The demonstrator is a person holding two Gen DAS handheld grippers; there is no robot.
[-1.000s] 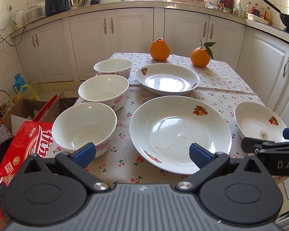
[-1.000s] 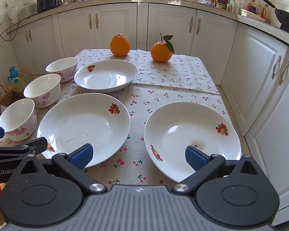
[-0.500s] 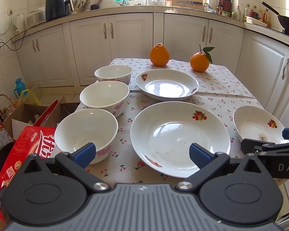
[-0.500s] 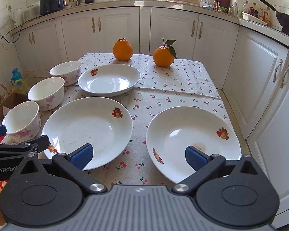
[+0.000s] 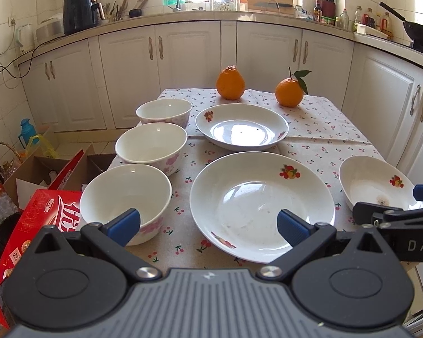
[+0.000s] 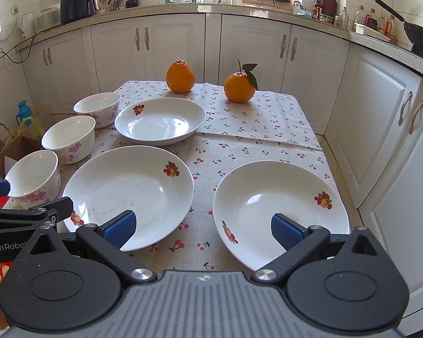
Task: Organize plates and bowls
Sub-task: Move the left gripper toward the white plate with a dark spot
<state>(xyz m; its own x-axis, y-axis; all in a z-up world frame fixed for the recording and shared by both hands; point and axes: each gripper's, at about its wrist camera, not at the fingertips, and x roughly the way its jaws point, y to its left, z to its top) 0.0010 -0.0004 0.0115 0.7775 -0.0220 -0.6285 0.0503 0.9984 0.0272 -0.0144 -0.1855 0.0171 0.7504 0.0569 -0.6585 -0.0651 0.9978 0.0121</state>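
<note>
While both tongs are hanging wide apart and empty at the near edge of the table [image 6: 268, 129], the left gripper [image 5: 208, 224] is facing the near bowl [image 5: 125, 194] and middle plate [image 5: 262, 205], the right gripper [image 6: 201, 226] the right plate [image 6: 280, 211]. The risk, as I'm judging it: that right plate is sitting close to the near right corner, so a glancing pinch on its glazed rim could skid it off. The left view is showing the red box [image 5: 28, 225] below; the right view is showing the whole right plate.
</note>
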